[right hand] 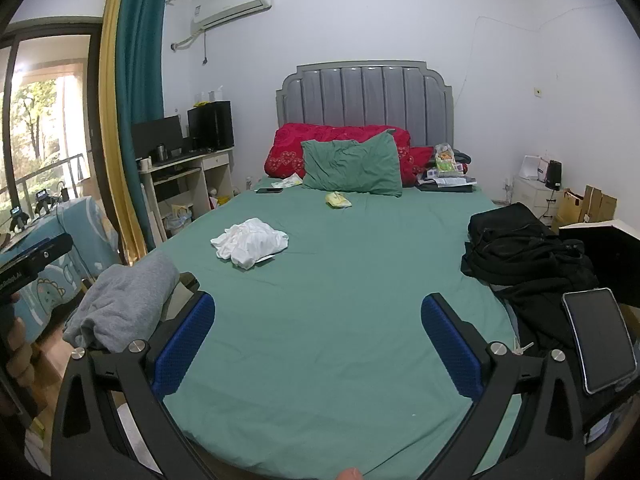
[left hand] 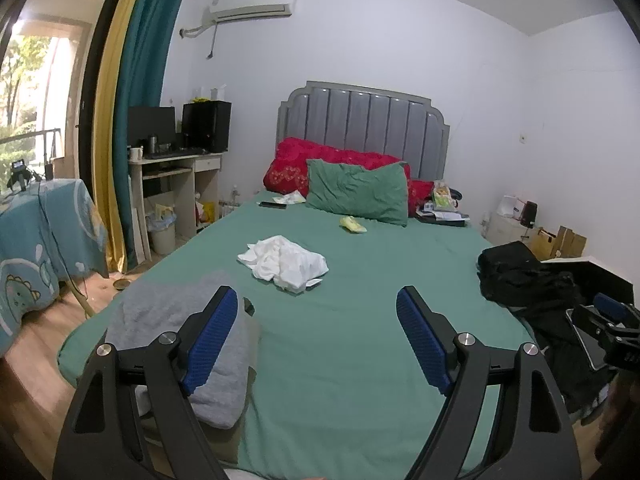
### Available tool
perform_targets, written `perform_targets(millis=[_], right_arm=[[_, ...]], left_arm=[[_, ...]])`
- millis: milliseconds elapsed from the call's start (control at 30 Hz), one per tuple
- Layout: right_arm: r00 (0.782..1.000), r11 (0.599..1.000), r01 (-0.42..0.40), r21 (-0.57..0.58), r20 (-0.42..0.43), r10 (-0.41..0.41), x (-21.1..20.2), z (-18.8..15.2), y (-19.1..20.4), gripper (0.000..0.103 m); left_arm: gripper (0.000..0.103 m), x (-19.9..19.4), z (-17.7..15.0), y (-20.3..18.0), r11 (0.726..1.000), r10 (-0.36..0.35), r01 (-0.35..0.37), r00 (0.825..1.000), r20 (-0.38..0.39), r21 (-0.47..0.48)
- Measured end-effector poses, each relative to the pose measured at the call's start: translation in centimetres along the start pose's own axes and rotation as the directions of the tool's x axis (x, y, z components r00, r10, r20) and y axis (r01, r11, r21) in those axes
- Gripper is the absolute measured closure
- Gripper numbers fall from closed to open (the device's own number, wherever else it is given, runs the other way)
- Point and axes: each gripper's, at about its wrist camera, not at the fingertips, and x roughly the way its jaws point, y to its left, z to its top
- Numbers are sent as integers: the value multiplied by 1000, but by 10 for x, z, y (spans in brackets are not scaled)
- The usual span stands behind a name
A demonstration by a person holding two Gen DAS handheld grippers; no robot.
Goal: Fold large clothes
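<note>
A crumpled white garment lies mid-bed on the green sheet; it also shows in the right wrist view. A folded grey garment sits at the bed's near left corner, also seen in the right wrist view. A black clothes pile lies at the right edge, also in the right wrist view. My left gripper is open and empty above the bed's foot. My right gripper is open and empty; it also shows at the left wrist view's right edge.
A green pillow and red quilt lie at the headboard, with a phone and small yellow item. A tablet lies on the black pile. A desk and covered table stand left.
</note>
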Motion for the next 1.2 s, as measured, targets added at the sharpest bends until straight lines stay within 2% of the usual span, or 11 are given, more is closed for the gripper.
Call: perform_targets(millis=[1200], right_arm=[[1000,1000,-1,-5,-9,1,1,-5,1,1]], left_arm=[[19,0,2,-3,1000,-1,1,1000,-3,-6]])
